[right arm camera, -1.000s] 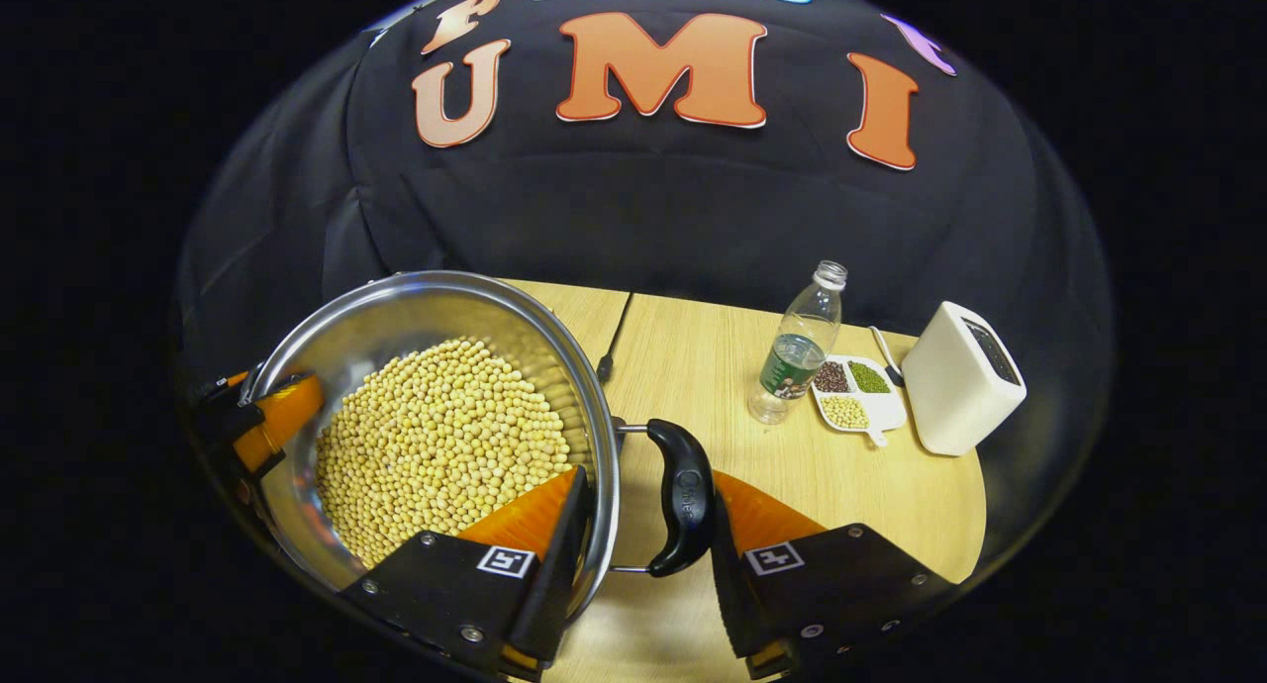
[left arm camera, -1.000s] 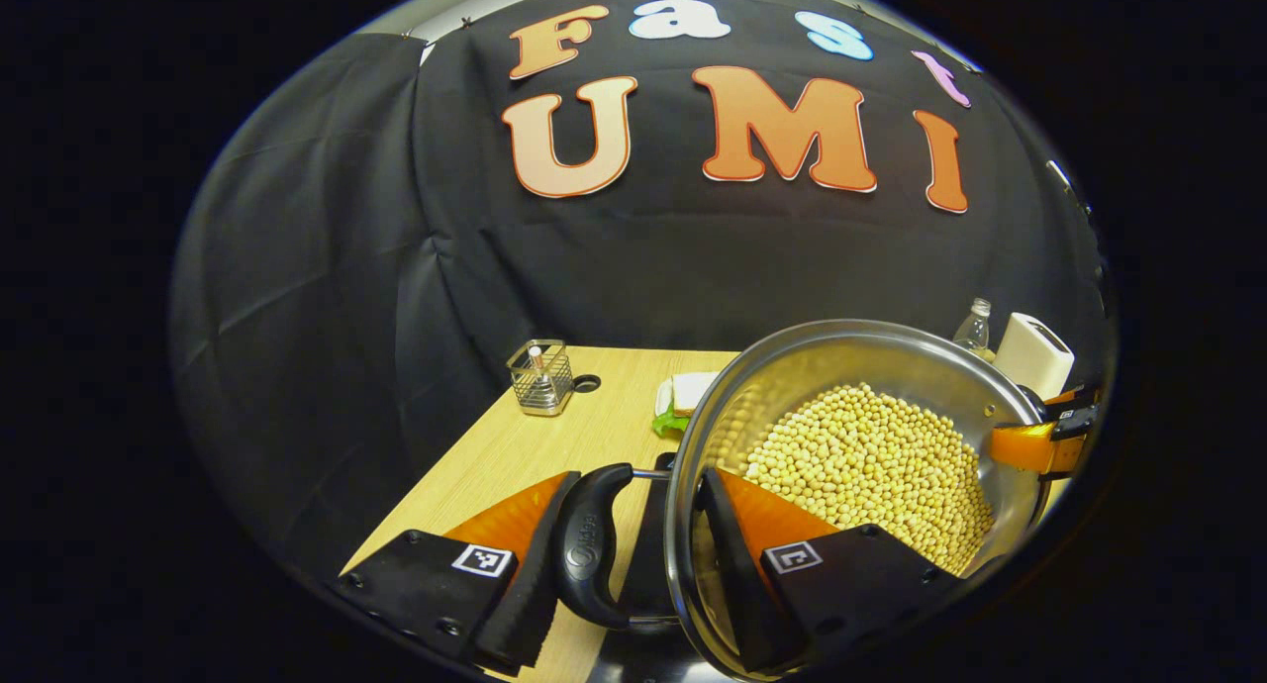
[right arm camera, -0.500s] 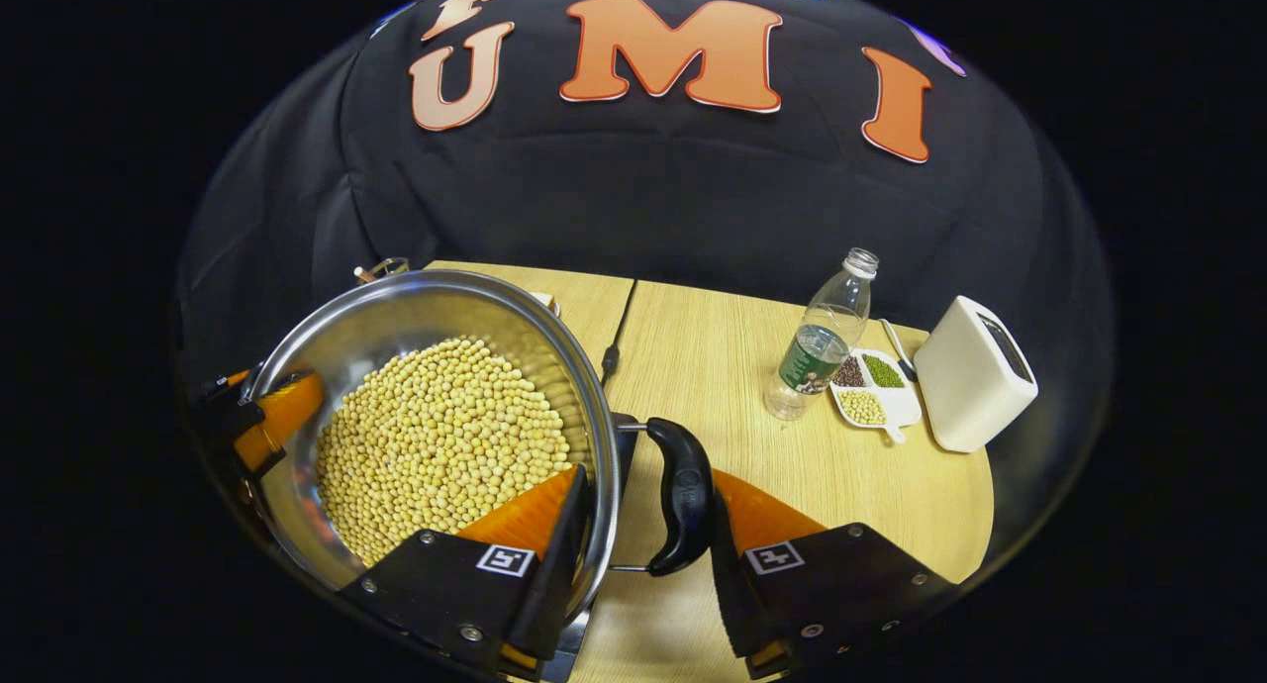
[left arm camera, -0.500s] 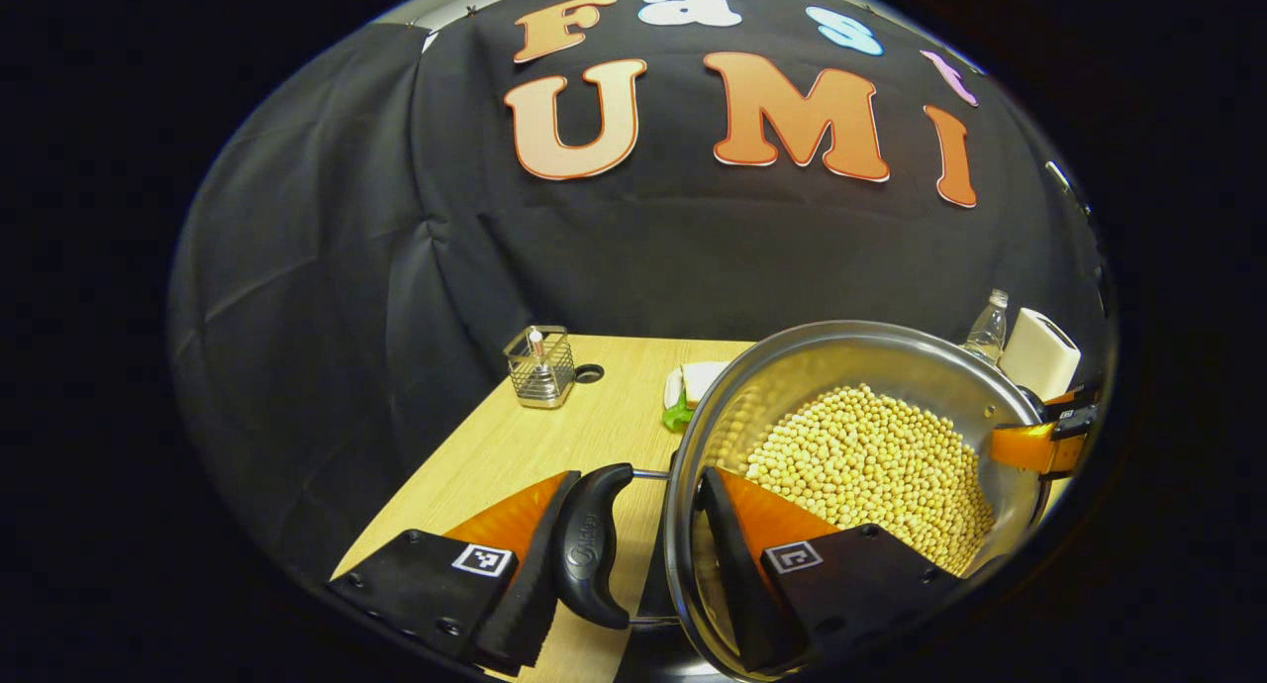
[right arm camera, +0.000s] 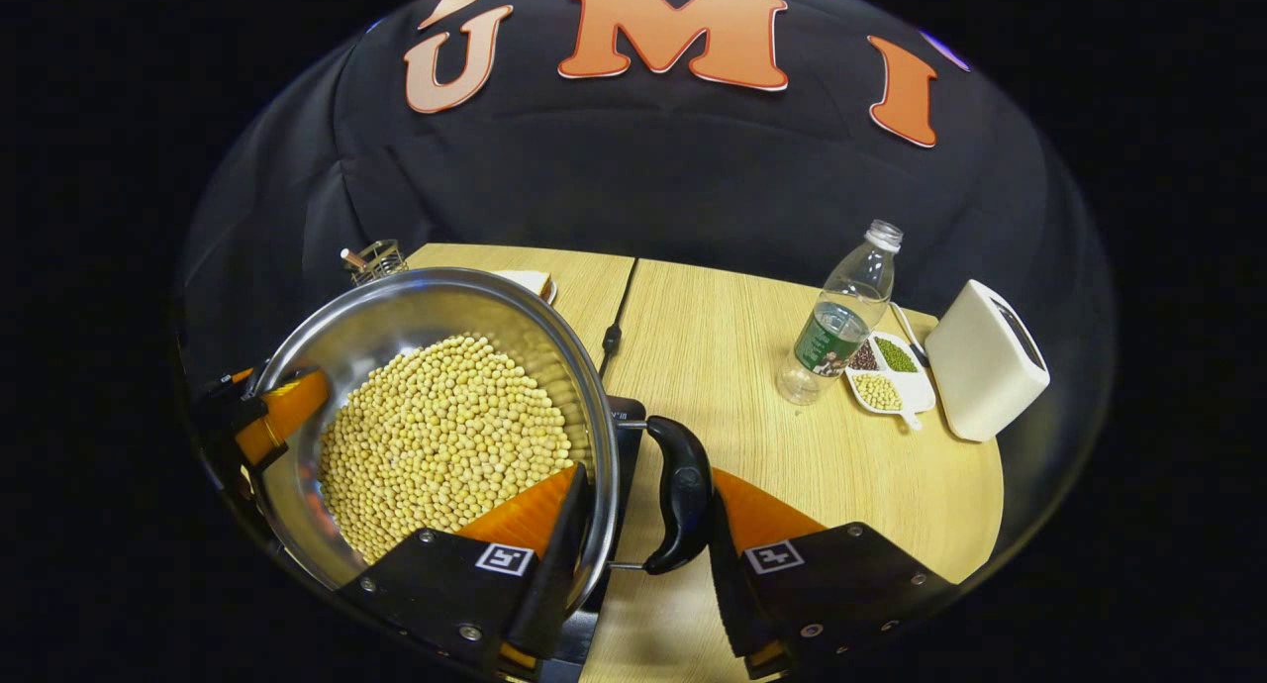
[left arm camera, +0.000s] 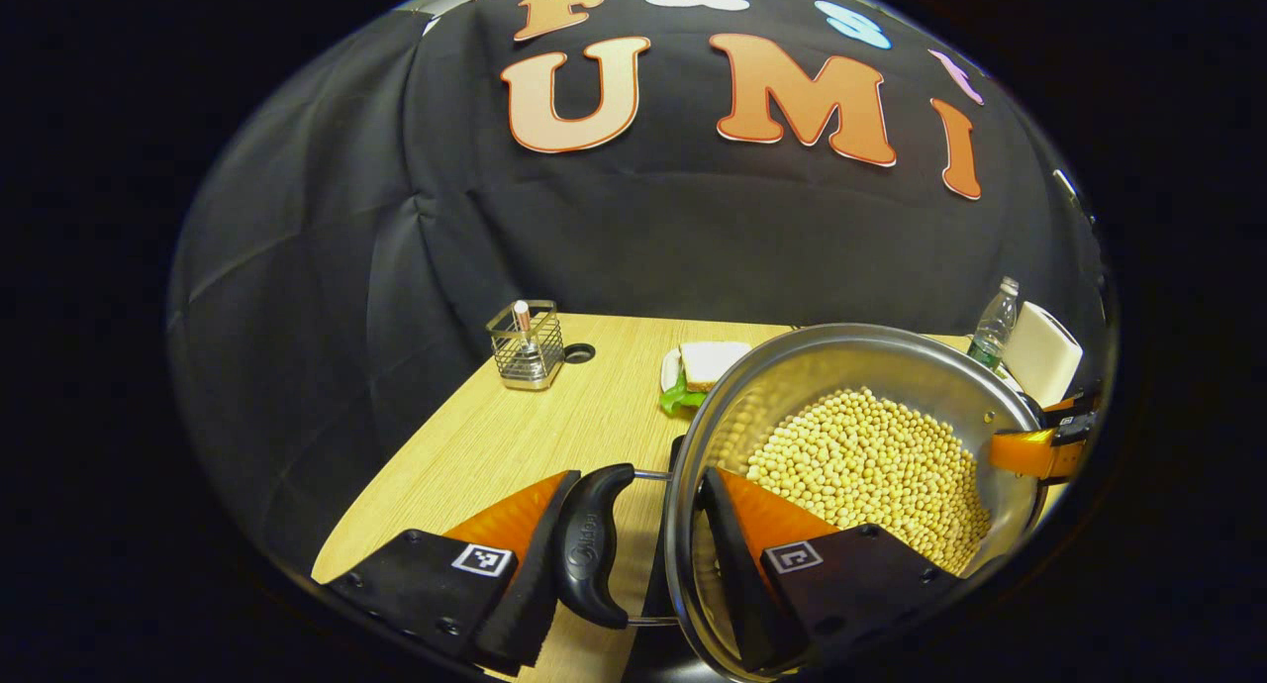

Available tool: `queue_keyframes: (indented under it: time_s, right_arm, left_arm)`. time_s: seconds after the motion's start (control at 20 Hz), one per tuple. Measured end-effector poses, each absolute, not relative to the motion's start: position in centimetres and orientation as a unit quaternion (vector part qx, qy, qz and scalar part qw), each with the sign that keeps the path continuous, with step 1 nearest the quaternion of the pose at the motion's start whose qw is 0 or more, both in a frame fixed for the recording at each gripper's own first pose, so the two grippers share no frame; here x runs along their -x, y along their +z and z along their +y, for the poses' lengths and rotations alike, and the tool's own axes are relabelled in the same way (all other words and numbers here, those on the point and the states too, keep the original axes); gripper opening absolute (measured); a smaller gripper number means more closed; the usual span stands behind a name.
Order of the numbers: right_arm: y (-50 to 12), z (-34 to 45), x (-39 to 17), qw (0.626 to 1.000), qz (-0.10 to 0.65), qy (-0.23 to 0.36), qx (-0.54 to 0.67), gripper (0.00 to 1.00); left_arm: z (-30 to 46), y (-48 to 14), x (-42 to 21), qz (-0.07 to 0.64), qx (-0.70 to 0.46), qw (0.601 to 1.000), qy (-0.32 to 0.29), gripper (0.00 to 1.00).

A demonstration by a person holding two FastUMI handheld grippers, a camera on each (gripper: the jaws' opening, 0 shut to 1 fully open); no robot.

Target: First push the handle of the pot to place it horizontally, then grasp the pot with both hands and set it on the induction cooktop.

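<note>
Steel pot (left arm camera: 871, 366) rides higher than a second ago, both my grippers (left arm camera: 633, 564) (right arm camera: 643, 554) clamped on its handles (left arm camera: 589, 544) (right arm camera: 678, 495), black cooktop (right arm camera: 624, 416) now showing beneath.

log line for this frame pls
phase: two-handed carry | pot: full of beans, one side handle in each gripper | left gripper: shut on handle | right gripper: shut on handle | cooktop: dark edge under pot
</note>
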State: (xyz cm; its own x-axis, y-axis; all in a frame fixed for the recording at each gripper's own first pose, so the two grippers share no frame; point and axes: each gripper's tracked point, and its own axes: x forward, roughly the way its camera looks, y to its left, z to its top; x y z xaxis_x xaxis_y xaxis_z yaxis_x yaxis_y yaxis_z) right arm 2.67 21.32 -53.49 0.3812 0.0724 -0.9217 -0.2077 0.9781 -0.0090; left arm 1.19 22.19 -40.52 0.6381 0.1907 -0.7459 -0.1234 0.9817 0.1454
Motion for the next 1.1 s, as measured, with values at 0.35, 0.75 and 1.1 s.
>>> queue_keyframes:
  time_s: [0.35, 0.75, 1.1]
  right_arm:
    - [-55.1, 22.0, -2.4, 0.822, 0.561, 0.082, 0.060, 0.63]
    - [-55.3, 21.9, -3.1, 0.825, 0.557, 0.091, 0.022, 0.60]
    - [-48.0, 19.7, -5.4, 0.878, 0.469, 0.101, -0.006, 0.75]
  left_arm:
    - [22.6, -42.4, -1.1, 0.427, -0.037, 0.900, 0.079, 0.78]
    - [22.4, -43.6, -1.3, 0.443, -0.034, 0.892, 0.090, 0.82]
    - [23.7, -32.9, -5.6, 0.301, -0.106, 0.940, 0.123, 0.84]
